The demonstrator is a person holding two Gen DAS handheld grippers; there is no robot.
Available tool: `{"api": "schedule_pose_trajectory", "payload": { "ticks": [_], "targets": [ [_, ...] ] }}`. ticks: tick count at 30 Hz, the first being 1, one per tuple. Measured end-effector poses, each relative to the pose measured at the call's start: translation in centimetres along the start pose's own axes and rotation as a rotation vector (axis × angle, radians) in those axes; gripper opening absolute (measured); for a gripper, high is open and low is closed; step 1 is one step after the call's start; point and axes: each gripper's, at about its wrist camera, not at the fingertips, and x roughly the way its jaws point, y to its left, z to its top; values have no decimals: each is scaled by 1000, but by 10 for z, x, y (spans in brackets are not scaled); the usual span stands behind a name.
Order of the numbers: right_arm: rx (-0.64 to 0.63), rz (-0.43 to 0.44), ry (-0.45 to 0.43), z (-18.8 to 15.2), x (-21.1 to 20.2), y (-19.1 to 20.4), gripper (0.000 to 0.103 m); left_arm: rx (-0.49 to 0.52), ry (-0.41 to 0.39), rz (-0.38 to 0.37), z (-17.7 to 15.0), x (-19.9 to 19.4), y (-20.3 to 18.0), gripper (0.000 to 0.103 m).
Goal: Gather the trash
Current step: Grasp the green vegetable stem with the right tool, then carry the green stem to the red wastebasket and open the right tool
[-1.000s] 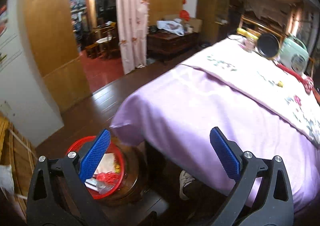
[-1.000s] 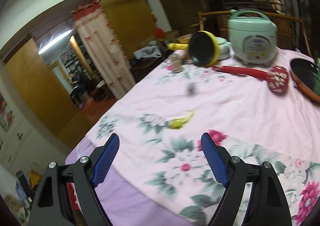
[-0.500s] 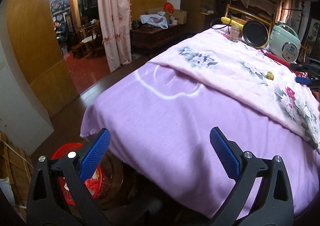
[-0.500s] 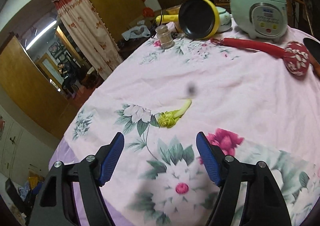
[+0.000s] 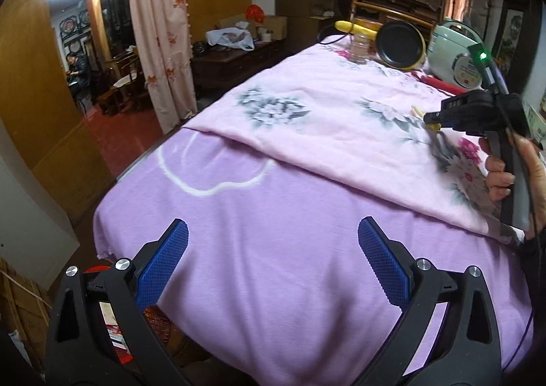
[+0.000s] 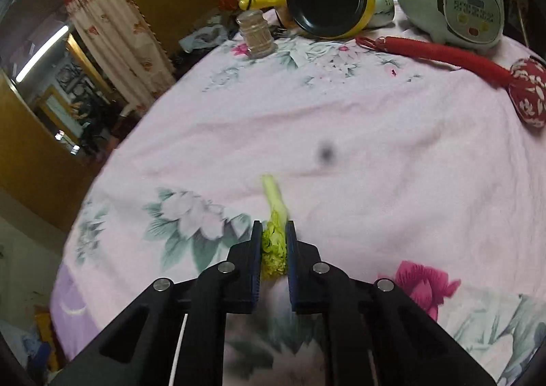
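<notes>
Your right gripper [image 6: 274,251] is closing its jaws on the leafy green vegetable scrap [image 6: 273,242], whose leafy end sits between the blue pads while its pale stalk pokes out ahead over the floral tablecloth [image 6: 375,154]. Your left gripper [image 5: 273,270] hangs with jaws wide and empty above the purple cloth [image 5: 273,215], and the red trash basket [image 5: 102,317] sits below its left finger

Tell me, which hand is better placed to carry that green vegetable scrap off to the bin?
Right. The right tongs are closing on the vegetable scrap, which sits between their pads on the floral cloth. The left tongs are open, empty, and hang over the purple cloth far from it.
</notes>
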Motion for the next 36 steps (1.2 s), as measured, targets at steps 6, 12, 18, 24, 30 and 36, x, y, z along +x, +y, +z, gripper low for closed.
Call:
{"api": "schedule_pose_trajectory", "payload": {
  "ticks": [6, 12, 18, 24, 30, 36],
  "targets": [
    [-54, 170, -42, -26, -76, -5, 13, 8, -14, -31, -1, -6, -16, 96],
    [-131, 282, -33, -76, -124, 3, 13, -8, -24, -90, -8, -20, -26, 96],
    [-207, 290, -57, -126, -153, 19, 14, 15, -50, -105, -19, -38, -40, 96],
    [-260, 261, -98, -157, -179, 26, 14, 44, -93, -60, -28, -51, -52, 96],
    [-286, 268, -151, -162, -213, 36, 14, 52, -156, -26, -31, -72, -52, 96],
    [-341, 316, -179, -167, -231, 72, 14, 31, -221, 34, -39, -95, -30, 96]
  ]
}}
